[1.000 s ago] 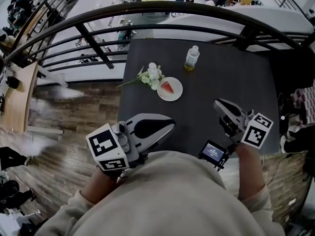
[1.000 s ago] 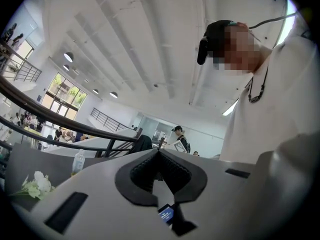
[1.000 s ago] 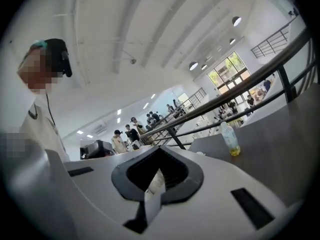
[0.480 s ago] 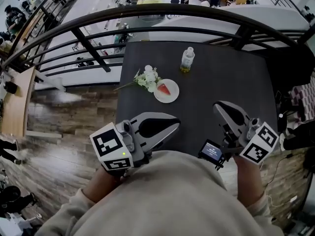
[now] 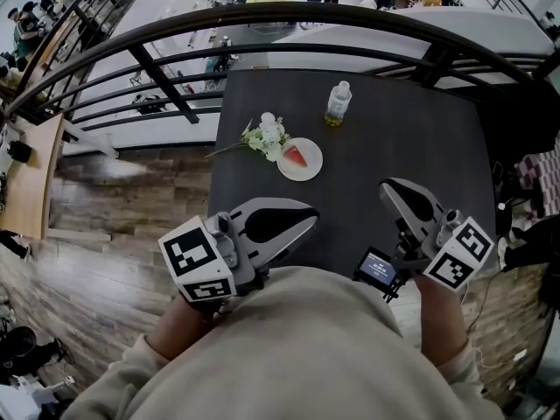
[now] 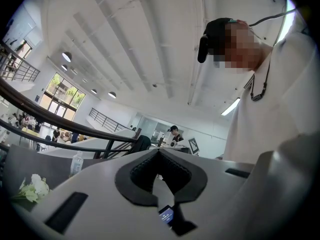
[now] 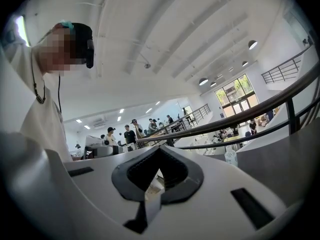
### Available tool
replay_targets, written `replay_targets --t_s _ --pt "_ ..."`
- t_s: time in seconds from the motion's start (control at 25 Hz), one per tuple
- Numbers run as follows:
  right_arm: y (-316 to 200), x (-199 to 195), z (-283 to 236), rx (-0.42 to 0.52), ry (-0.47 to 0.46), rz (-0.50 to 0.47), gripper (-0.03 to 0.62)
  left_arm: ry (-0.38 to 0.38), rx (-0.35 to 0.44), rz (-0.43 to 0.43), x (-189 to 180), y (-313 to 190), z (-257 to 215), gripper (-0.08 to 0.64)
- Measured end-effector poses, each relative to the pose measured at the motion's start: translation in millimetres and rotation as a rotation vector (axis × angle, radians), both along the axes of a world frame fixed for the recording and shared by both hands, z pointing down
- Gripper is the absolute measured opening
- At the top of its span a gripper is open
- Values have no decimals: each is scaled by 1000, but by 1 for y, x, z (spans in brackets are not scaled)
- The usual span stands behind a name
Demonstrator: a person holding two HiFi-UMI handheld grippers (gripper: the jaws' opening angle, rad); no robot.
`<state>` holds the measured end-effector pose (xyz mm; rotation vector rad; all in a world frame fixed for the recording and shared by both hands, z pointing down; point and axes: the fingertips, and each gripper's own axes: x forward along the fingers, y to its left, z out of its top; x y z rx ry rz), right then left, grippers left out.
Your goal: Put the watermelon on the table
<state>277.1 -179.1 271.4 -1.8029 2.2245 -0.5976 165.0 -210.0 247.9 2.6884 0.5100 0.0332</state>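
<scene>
A red watermelon slice [image 5: 299, 156] lies on a small white plate [image 5: 309, 170] in the middle of the dark table [image 5: 394, 138], far ahead of both grippers. My left gripper [image 5: 310, 220] hovers over the table's near left edge, shut and empty; in the left gripper view its jaws [image 6: 159, 152] meet at the tip. My right gripper [image 5: 388, 185] hangs over the near right part of the table, also shut on nothing, and its closed jaws [image 7: 159, 149] show in the right gripper view. The watermelon is hidden in both gripper views.
A bunch of white flowers [image 5: 267, 136] lies just left of the plate, and a clear bottle [image 5: 339, 103] stands behind it. A black railing [image 5: 289, 24] curves past the table's far edge. Wooden floor [image 5: 122, 208] lies left. A small screen device [image 5: 378, 271] sits at my waist.
The right gripper has lifted a little and rolled, so its marker cube has swung toward the lower right. The left gripper has stayed in place. Both remain shut.
</scene>
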Motion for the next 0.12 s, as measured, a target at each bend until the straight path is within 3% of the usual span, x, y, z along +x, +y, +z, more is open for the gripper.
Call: replay_targets --t_s 0.12 --pt "-2 0 0 -3 12 -3 14 2 0 8 2 -1 0 6"
